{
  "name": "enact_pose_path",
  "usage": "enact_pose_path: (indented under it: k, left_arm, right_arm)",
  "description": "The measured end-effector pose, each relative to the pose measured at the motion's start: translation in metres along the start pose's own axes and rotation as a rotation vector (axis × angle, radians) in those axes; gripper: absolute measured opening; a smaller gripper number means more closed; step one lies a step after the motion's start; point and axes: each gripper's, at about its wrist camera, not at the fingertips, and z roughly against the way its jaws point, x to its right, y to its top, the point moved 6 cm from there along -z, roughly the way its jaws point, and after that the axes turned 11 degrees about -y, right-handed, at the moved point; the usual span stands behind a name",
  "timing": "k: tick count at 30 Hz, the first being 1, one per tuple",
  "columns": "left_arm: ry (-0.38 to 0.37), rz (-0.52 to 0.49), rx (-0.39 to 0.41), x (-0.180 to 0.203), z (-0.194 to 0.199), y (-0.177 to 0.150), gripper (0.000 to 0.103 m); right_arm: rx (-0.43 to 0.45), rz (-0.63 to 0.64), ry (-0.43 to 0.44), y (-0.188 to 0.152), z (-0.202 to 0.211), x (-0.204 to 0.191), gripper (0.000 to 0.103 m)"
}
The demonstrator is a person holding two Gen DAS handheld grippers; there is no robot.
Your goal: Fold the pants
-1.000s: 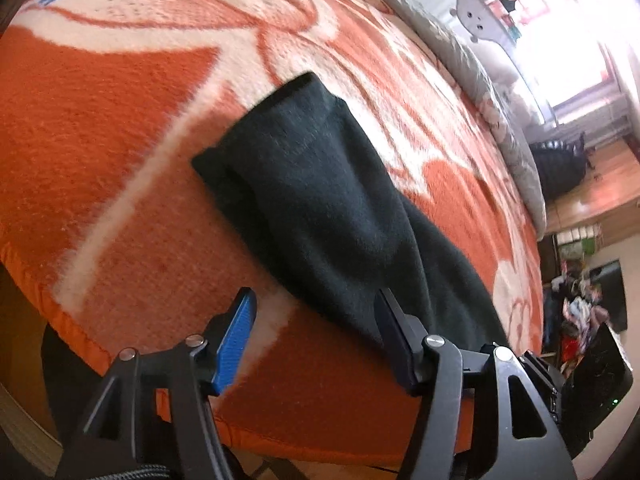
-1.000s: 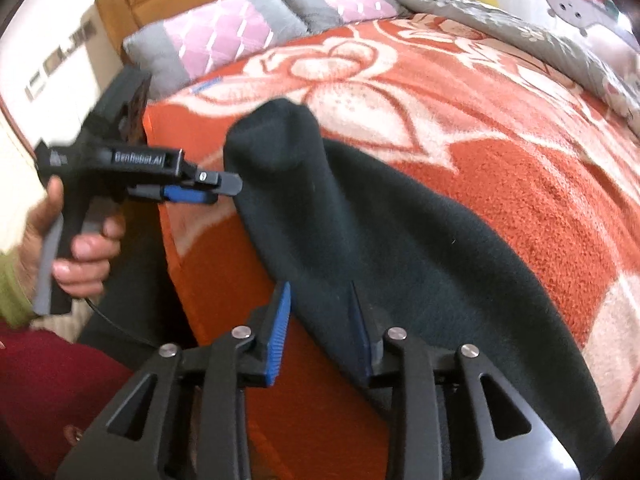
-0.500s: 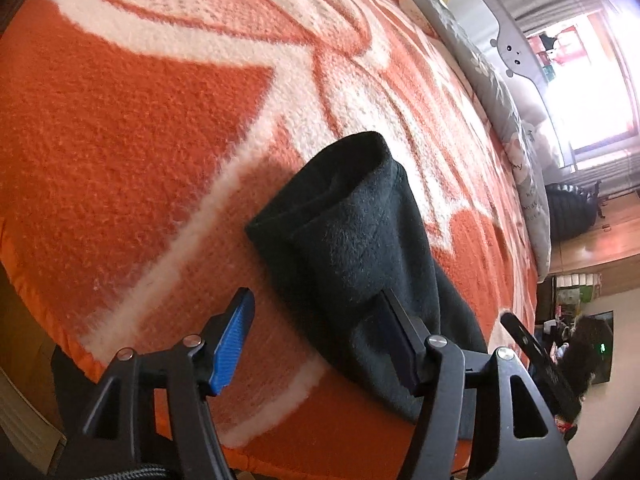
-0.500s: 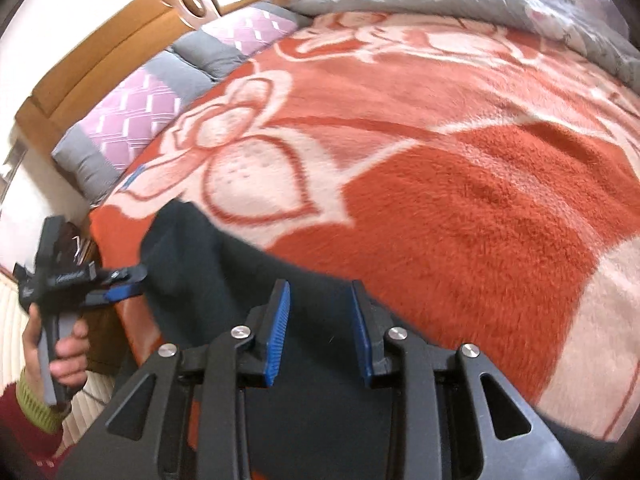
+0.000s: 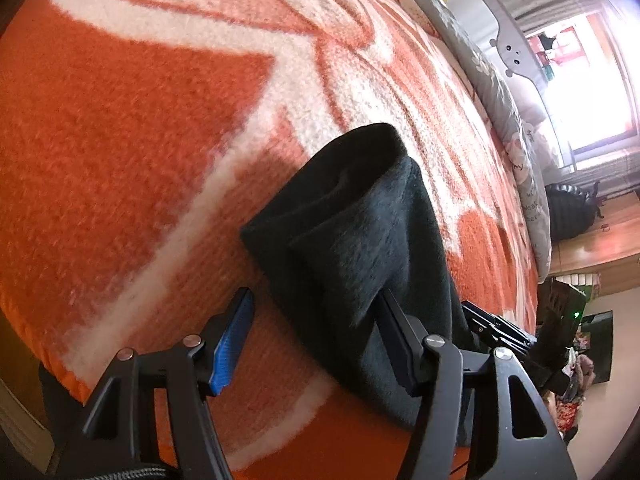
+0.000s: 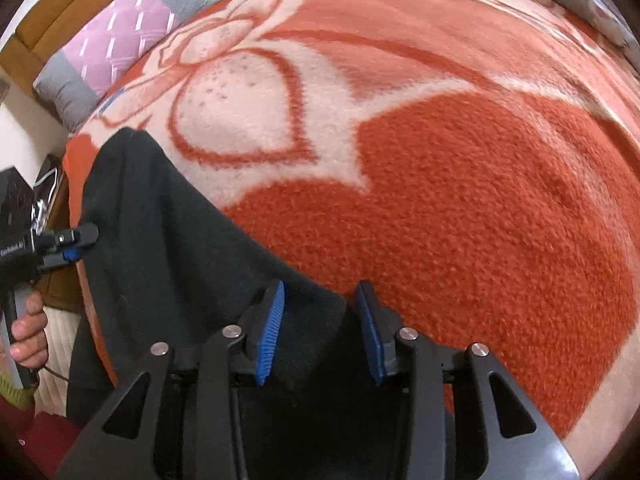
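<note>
Dark fleece pants (image 5: pixel 360 248) lie on the orange and white blanket (image 5: pixel 120 128) near the bed's edge; they also show in the right wrist view (image 6: pixel 168 240). My left gripper (image 5: pixel 312 328) is open, its jaws straddling the cloth's near edge at the rounded end. My right gripper (image 6: pixel 320 328) is open, with a corner of the pants (image 6: pixel 312 320) lying between its fingers. The left gripper also shows in the right wrist view (image 6: pixel 76 244), touching the pants' side edge.
Pink and grey pillows (image 6: pixel 120 32) and a wooden headboard (image 6: pixel 40 20) stand at the bed's head. A grey quilt (image 5: pixel 500 92) runs along the far side. The blanket's edge (image 5: pixel 60 380) drops off just below the left gripper.
Both grippers have moved in over the bed toward the pants. The right gripper's jaws have opened wider, and the cloth now bunches between both pairs of fingers.
</note>
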Motion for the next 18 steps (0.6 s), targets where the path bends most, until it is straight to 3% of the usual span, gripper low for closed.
enact_pose_path:
  k: [4,7,11,18]
  left_arm:
    - [0.003,-0.033,-0.001,0.006,-0.012,0.006,0.046]
    - [-0.024,-0.043,0.008,0.006,-0.014,0.007,0.035]
    - [-0.143,-0.091,0.046,0.023,0.003,0.011,0.02]
    - [-0.292,-0.232,0.141,0.057,0.052,0.01,0.019]
  right_arm:
    - [-0.02,0.057,-0.014,0.003,-0.003,-0.005,0.036]
    - [-0.012,0.074,-0.016,-0.001,0.003,-0.007,0.016]
    - [0.08,0.043,-0.016,-0.005,0.032,-0.005,0.01]
    - [0.293,-0.056,-0.078,0.005,0.08,0.01,0.009]
